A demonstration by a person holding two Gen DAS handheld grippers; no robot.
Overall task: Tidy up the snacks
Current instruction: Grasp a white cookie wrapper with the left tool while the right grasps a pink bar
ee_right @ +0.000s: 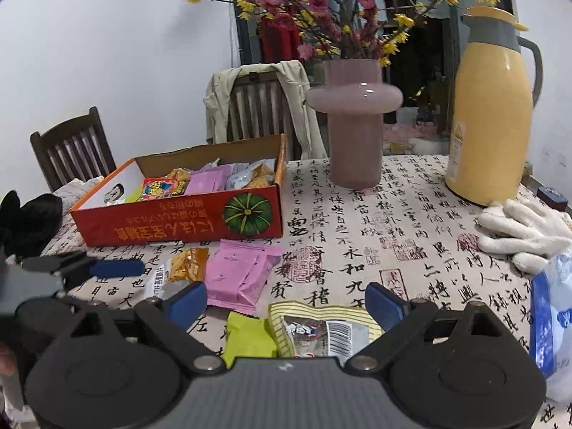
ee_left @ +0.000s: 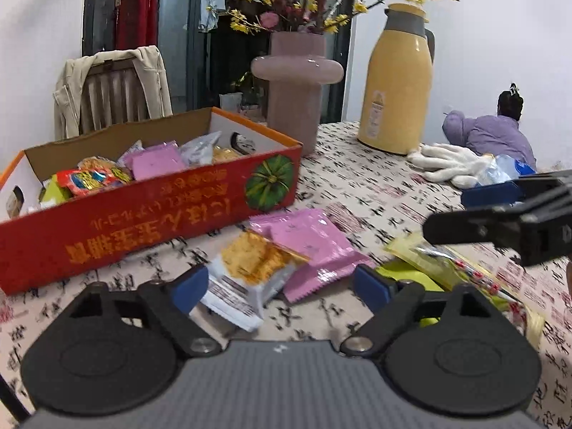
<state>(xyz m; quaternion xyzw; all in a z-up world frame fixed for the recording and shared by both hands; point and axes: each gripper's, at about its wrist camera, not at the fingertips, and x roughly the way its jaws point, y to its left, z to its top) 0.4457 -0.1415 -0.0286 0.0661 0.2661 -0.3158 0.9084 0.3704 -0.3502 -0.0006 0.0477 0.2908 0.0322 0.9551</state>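
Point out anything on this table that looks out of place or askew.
Four snack packets lie loose on the tablecloth outside the red box: a pink packet overlapping a cracker packet, plus a lime packet and a striped yellow packet. White gloves beside the yellow thermos are not snacks.

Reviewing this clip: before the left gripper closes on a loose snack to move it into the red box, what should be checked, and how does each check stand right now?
1. Left gripper jaws apart, nothing clamped: ok.
2. A packet lies between its fingers: ok, the white cracker packet and the pink packet overlap there.
3. Only one packet would be caught: cannot tell.
4. Red box open with room: ok, though already partly filled.
5. Right gripper clear of the left's path: cannot tell; it hangs open over the striped yellow packet close by.
6. Pink vase and yellow thermos away from the box route: ok.
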